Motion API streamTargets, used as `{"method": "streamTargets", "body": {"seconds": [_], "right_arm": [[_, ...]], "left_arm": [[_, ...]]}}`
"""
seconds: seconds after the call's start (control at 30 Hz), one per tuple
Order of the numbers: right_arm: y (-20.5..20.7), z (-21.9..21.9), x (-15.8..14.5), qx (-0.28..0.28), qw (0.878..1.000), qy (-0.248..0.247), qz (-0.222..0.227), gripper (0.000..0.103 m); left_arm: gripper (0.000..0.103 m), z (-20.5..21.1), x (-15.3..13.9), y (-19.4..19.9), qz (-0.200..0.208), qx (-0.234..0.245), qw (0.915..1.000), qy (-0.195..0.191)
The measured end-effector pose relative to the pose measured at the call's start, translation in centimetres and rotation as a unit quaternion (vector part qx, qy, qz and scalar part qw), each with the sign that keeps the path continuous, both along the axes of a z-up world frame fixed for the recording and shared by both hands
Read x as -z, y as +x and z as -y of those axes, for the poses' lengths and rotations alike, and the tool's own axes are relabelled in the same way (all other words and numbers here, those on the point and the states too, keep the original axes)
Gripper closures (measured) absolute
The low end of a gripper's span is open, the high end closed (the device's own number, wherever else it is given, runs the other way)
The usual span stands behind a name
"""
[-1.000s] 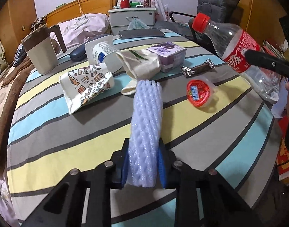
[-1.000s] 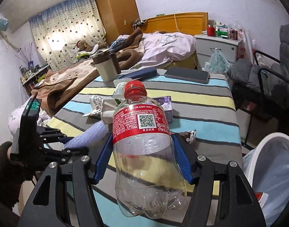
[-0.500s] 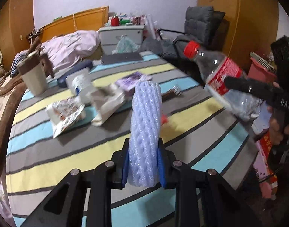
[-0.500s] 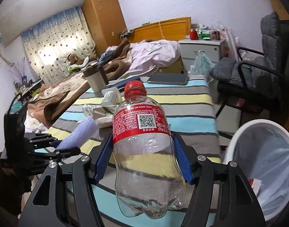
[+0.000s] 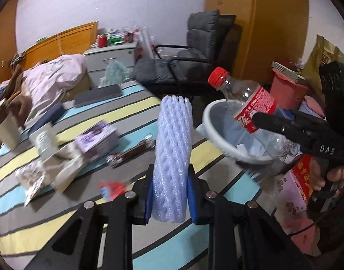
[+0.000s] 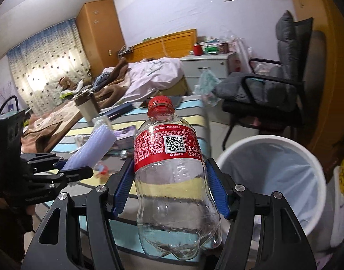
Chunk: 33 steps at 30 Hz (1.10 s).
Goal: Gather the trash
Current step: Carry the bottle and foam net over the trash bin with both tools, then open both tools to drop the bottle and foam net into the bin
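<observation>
My left gripper (image 5: 170, 199) is shut on a pale blue foam net sleeve (image 5: 173, 153), held upright above the striped table (image 5: 48, 222). It also shows in the right wrist view (image 6: 91, 150). My right gripper (image 6: 170, 186) is shut on an empty clear cola bottle (image 6: 172, 180) with a red cap and label, which also shows in the left wrist view (image 5: 250, 105). A white trash bin (image 6: 270, 175) with a liner stands beyond the table's right edge, just right of the bottle; it also shows in the left wrist view (image 5: 216, 132).
On the table lie a purple box (image 5: 97, 139), a crumpled paper bag (image 5: 68, 168), a printed wrapper (image 5: 30, 177), a small red lid (image 5: 111, 189), a dark wrapper (image 5: 131, 151), a white cup (image 5: 44, 138) and a mug (image 5: 5, 126). A grey chair (image 6: 275, 94) stands behind the bin.
Both grippers have swung right, away from the table's middle toward the bin, each keeping its hold. The bin is now close beside the bottle.
</observation>
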State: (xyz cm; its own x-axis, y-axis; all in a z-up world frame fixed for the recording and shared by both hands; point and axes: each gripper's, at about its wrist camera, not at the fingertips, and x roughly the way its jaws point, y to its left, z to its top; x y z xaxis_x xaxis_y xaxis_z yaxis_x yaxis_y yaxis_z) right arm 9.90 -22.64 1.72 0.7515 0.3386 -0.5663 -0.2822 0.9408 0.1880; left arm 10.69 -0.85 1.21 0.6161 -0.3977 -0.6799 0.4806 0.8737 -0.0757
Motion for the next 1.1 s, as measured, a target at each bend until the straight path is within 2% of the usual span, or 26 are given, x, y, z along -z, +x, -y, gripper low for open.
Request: {"method": "streamTargets", "body": {"seconds": [0.3, 0.57, 0.93, 1.03, 1.1], "right_arm": [[-0.7, 4.6, 0.1, 0.067, 0.998, -0.012, -0.005, 0.038], [-0.7, 7.9, 1.3, 0.116, 0.992, -0.027, -0.027, 0.038], [0.9, 10.4, 3.5, 0.156, 0.983, -0.060, -0.078, 0.038], [1.2, 10.8, 3.8, 0.163, 0.980, -0.074, -0.084, 0.038], [1.5, 11.0, 4.1, 0.161, 0.980, -0.078, -0.092, 0.037]], "left_arm": [[0.076, 6.5, -0.5, 1.7, -0.007, 0.051, 0.9986, -0.011], [0.076, 11.7, 0.0, 2.9, -0.023, 0.092, 0.9954, -0.013], [0.076, 16.5, 2.2, 5.2, -0.061, 0.112, 0.9919, -0.005], [0.075, 17.4, 2.7, 5.9, -0.060, 0.096, 0.9935, 0.008], [0.069, 17.7, 2.8, 5.9, -0.054, 0.100, 0.9935, 0.012]]}}
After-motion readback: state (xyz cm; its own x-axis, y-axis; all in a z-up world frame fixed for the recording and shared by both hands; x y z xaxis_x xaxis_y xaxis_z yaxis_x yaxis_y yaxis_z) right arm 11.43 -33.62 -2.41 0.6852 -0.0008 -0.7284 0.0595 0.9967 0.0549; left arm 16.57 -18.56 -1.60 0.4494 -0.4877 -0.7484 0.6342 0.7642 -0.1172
